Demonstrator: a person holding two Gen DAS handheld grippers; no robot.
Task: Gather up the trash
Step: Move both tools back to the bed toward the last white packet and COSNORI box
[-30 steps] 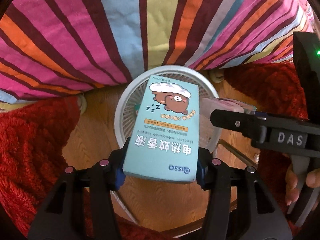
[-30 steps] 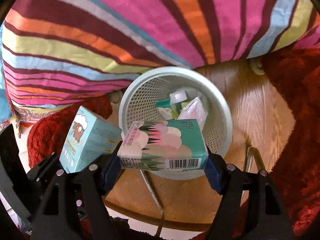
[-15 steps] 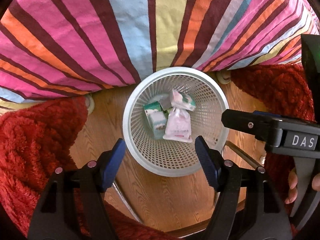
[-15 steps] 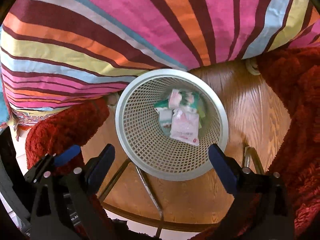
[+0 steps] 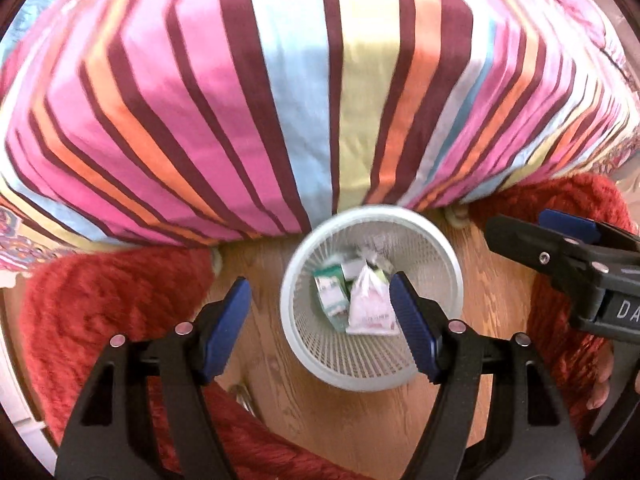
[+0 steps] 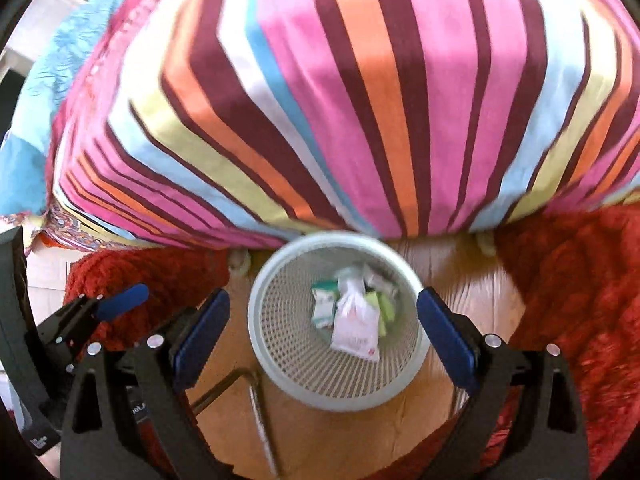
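Overhead, the striped bedcover (image 5: pixel 280 100) fills most of both views, draped over the edge of a bed and hanging down to the wooden floor (image 5: pixel 272 364). Red shaggy rugs (image 5: pixel 100 300) lie on either side of a bare strip of floor, and that gap is probably why the white mesh wastebasket (image 5: pixel 448 344) stands there: on hard, level wood, tucked just below the hanging cover, within reach from above.

Both grippers point steeply down at the basket, which suits dropping things straight in. The left gripper (image 5: pixel 320 324) has its blue pads spread with nothing between them; the basket's mouth shows through the gap. The right gripper (image 6: pixel 324 336) is likewise spread wide and empty, its pads framing the basket's rim on either side. In the left wrist view it also appears at the right edge, with fingertips (image 5: pixel 600 384) of the person's hand curled under it.

The trash sits at the bottom of the basket: a white plastic packet (image 6: pixel 354 328) lying on top, a green and white carton (image 6: pixel 324 306) beside it, touching, and further green pieces under them, too blurred to name. Judging by the empty grippers, this load is delivered.
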